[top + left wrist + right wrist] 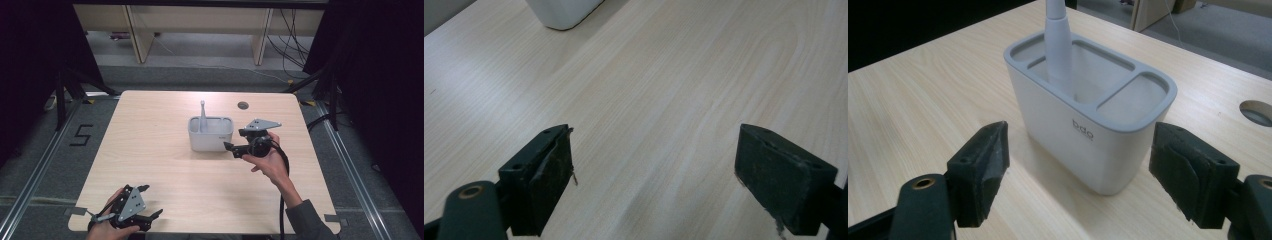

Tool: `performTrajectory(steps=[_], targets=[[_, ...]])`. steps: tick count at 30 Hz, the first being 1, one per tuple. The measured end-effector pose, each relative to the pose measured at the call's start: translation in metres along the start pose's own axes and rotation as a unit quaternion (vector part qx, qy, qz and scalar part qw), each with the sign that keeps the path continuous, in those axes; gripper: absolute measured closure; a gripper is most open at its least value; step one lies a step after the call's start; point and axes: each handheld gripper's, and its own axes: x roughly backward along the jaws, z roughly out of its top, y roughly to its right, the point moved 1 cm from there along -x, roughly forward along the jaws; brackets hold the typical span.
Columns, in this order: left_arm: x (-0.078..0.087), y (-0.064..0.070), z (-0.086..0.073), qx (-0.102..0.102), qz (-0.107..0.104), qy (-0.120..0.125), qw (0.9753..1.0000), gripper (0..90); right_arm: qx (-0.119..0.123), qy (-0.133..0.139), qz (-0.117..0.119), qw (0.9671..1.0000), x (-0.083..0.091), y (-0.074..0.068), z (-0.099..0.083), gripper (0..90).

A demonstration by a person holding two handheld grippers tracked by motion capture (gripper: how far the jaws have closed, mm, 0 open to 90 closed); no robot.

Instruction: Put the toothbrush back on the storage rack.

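Judging the layout: one relation matters, and it is how the caddy lies from the right tongs.
Bench [150, 150]: pale wood, bare around the caddy, with a round cable hole [243, 105] at the far edge.
Caddy [210, 134]: a white box with a grey rim, standing upright just beyond the bench's middle, a little to the right. Seen in the right gripper view [1088, 125], its top is split into compartments, and its long axis runs slantwise from near right to far left.
Brush [202, 114]: a slim grey-white handle standing upright in a compartment at the caddy's left end; its lower end is hidden inside.
Right tongs [235, 149]: held just beside the caddy's right end, pointing left at it. In its own view [1078, 175] the jaws stand wide apart and hold nothing, and the caddy's near corner lies straight ahead between them, not yet touched.
Left tongs [150, 202]: down at the near left corner of the bench, well apart from the caddy. In its own view [654, 185] the jaws gape over bare wood, empty; the caddy's base [564, 12] shows far off at the top edge.
Nearer hand: the right, clearly.
Likely next move: closing in from the caddy's right end, probably across its short width.
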Motion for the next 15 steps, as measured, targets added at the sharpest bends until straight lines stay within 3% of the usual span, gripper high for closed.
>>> performTrajectory(steps=[5,6,7,9,10,13,14,15], targets=[[0.000,0.000,0.000,0.001,-0.001,0.003,1.0000,15.0,-0.009,-0.003,-0.004,0.9999,0.001,0.001,-0.008,24.3],[0.000,0.000,0.000,0.001,-0.001,0.003,1.0000,15.0,-0.022,-0.007,0.001,0.9997,0.002,0.000,-0.009,24.3],[0.000,0.000,0.000,0.000,-0.002,-0.001,1.0000,15.0,-0.012,-0.005,-0.004,0.9999,0.002,0.001,-0.012,24.1],[0.000,0.000,0.000,-0.001,-0.001,0.001,1.0000,15.0,-0.021,-0.014,-0.001,0.9997,0.004,0.000,-0.014,24.0],[0.000,0.000,0.000,0.000,-0.001,0.001,1.0000,15.0,-0.011,-0.013,0.000,0.9998,0.004,0.002,-0.015,24.1],[0.000,0.000,0.000,0.001,-0.001,0.003,1.0000,15.0,-0.019,-0.018,-0.001,0.9997,0.005,0.001,-0.019,23.8],[0.000,0.000,0.000,0.001,-0.001,0.003,1.0000,15.0,-0.007,-0.014,0.002,0.9999,0.005,0.002,-0.020,23.7],[0.000,0.000,0.000,0.000,-0.001,0.001,1.0000,15.0,-0.010,-0.014,-0.002,0.9998,0.006,0.002,-0.021,23.7]])
